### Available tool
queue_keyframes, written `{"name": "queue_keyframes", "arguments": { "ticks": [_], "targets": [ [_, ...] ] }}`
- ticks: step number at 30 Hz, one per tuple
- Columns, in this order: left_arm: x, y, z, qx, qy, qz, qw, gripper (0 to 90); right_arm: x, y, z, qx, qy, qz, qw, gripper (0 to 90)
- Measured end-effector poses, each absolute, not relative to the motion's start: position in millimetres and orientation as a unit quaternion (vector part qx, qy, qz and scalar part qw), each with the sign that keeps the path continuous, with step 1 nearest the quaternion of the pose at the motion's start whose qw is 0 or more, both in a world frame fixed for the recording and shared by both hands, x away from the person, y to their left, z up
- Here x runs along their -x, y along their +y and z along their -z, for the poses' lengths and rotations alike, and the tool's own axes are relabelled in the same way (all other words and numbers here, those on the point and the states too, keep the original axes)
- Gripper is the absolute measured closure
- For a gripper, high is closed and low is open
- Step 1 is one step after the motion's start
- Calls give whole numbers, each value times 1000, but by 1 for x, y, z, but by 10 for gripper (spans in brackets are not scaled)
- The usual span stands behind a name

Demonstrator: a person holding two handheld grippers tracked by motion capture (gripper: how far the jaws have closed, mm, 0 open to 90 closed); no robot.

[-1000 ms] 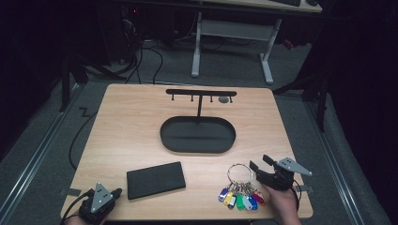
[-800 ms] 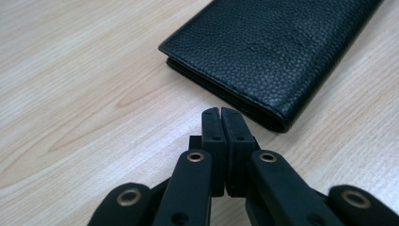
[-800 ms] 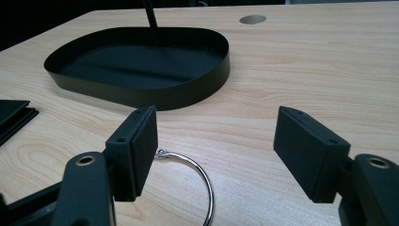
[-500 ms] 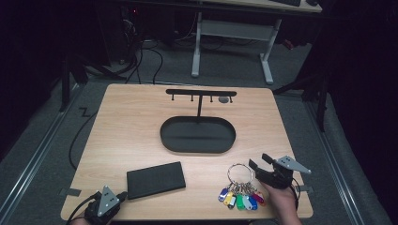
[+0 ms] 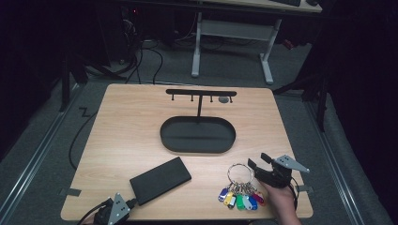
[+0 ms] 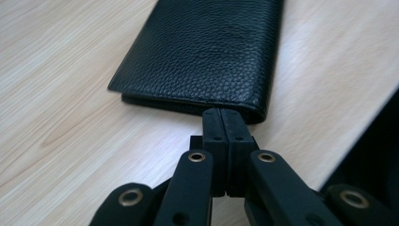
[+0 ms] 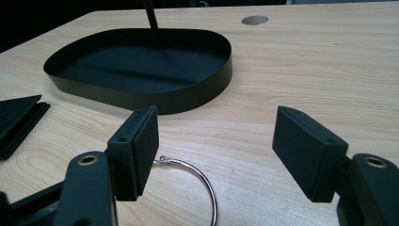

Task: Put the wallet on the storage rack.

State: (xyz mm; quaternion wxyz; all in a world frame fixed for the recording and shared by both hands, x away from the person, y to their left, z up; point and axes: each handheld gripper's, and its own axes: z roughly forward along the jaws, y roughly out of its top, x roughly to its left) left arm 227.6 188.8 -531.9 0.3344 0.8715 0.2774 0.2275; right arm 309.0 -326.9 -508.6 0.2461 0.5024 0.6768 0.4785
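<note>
Our left gripper (image 6: 225, 123), jaws together, meets the grainy leather wallet (image 6: 207, 52); our right gripper (image 7: 214, 155), jaws apart, straddles the wire key ring (image 7: 200, 181).

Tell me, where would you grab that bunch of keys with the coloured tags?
Grip the big metal ring, probably from above: it lies flat on the table, open and bare on the far side, while the coloured tags crowd its near edge.

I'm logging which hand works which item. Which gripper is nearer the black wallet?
Left. The left gripper, jaws shut, has its tips at the wallet's near edge. The right gripper, jaws open, sits across the table by the key ring.
</note>
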Motion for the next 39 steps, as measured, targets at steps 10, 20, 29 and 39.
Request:
{"name": "queue_keyframes", "arguments": {
  "ticks": [10, 20, 29, 39],
  "targets": [
    [-218, 157, 531, -885, 230, -216, 343, 893, -307, -329, 509, -503, 677, -477, 247, 328],
    [-216, 143, 528, -889, 206, -204, 355, 871, -301, -334, 509, -506, 677, -473, 249, 328],
    [-228, 146, 510, -865, 225, -204, 400, 779, -281, -355, 511, -527, 662, -465, 260, 328],
    [-264, 113, 503, -858, 250, -180, 412, 469, -253, -378, 511, -551, 641, -460, 273, 331]
  ]
}}
